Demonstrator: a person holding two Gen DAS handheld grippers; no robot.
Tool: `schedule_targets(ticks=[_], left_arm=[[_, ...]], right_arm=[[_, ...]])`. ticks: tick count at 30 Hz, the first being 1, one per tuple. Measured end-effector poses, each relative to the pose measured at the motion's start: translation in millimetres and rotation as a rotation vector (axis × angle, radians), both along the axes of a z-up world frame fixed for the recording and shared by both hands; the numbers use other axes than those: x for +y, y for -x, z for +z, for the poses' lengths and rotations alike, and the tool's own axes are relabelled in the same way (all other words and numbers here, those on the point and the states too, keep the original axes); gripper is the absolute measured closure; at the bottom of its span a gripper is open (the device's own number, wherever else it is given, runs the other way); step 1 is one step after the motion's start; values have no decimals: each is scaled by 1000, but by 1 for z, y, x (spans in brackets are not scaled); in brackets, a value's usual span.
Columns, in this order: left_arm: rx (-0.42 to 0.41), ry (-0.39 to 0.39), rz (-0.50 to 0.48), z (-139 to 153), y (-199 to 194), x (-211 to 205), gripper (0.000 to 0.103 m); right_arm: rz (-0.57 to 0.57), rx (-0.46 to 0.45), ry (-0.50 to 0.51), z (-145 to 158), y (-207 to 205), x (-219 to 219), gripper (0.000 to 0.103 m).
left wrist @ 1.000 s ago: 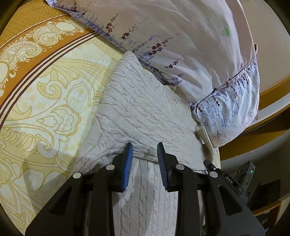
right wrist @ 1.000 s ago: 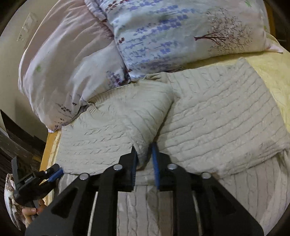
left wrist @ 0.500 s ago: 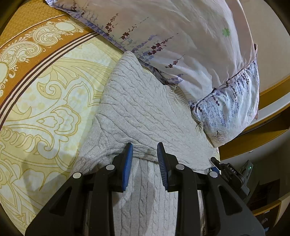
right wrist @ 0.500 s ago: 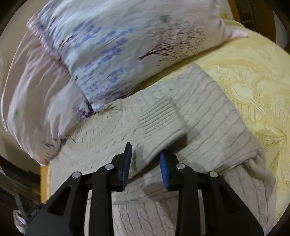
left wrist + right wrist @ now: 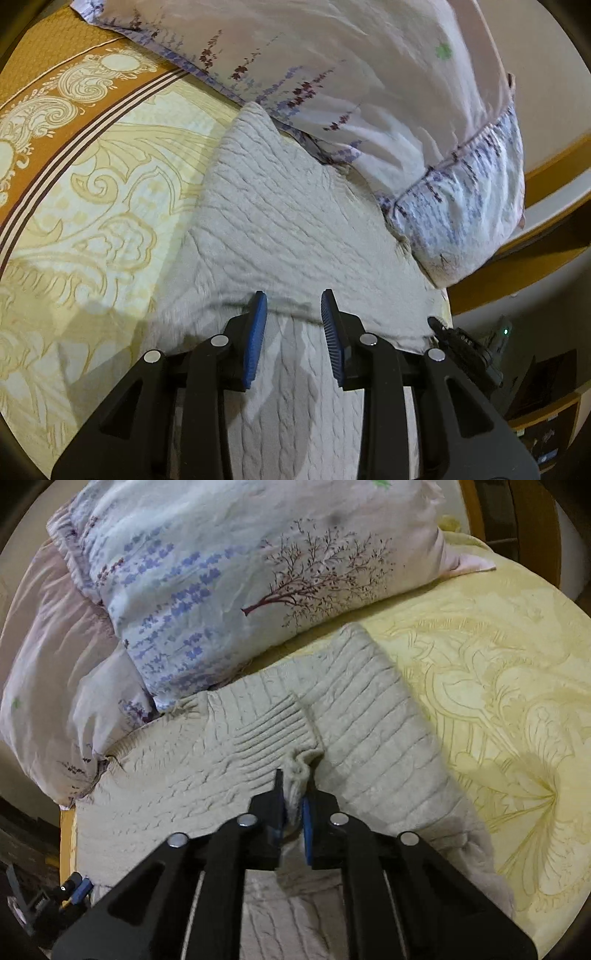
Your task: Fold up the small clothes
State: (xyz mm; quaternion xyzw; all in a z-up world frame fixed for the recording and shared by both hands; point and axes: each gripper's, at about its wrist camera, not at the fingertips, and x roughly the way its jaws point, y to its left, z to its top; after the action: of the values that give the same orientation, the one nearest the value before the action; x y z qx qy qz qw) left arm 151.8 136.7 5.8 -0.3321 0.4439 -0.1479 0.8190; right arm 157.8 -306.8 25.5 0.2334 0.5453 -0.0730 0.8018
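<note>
A cream cable-knit sweater (image 5: 288,221) lies on the bed against the pillows, partly folded. My left gripper (image 5: 293,306) is open, its blue pads hovering over a fold edge of the sweater, holding nothing. In the right wrist view the sweater (image 5: 373,716) spreads across the bed with a ribbed sleeve cuff (image 5: 273,723) laid over it. My right gripper (image 5: 294,786) is shut on a bunched bit of that cuff's end.
Floral pillows (image 5: 369,92) lie along the far side, also in the right wrist view (image 5: 229,572). The yellow patterned bedspread (image 5: 92,206) extends left, and right in the other view (image 5: 498,686). The wooden bed edge (image 5: 535,266) borders the sweater.
My right gripper opened, moved along the sleeve to the ribbed cuff, and has closed on it. My left gripper has stayed open over the fold.
</note>
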Motion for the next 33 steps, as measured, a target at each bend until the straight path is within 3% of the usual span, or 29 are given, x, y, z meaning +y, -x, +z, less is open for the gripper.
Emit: schedule_targets(ticks=[1, 3, 7, 9, 13, 17, 21, 26, 31, 33], left_arm=[[-16, -6, -14, 4, 7, 1, 71], [-57, -34, -40, 14, 22, 4, 71], [-97, -87, -47, 25, 53, 19, 58], [-96, -96, -40, 24, 67, 28, 57], [-80, -97, -47, 20, 95, 43, 57], [-65, -84, -79, 14, 117, 42, 57], [-47, -45, -99, 7, 134, 36, 57], [-60, -1, -106, 2, 159, 31, 58], [-62, 35, -144, -2, 184, 22, 69], [-59, 69, -165, -5, 194, 18, 73]], right_arm=[[3, -10, -5, 6, 5, -3, 66], [20, -53, -27, 23, 21, -13, 44], [79, -97, -66, 46, 65, -43, 44], [78, -93, -80, 49, 86, -59, 44], [65, -54, -132, 44, 125, -85, 45], [92, -7, -201, 37, 156, -92, 55], [147, 17, -266, 30, 172, -81, 66], [191, 15, -393, 29, 195, -71, 71], [222, 10, -495, 29, 221, -67, 85], [240, 4, -510, 32, 227, -64, 85]])
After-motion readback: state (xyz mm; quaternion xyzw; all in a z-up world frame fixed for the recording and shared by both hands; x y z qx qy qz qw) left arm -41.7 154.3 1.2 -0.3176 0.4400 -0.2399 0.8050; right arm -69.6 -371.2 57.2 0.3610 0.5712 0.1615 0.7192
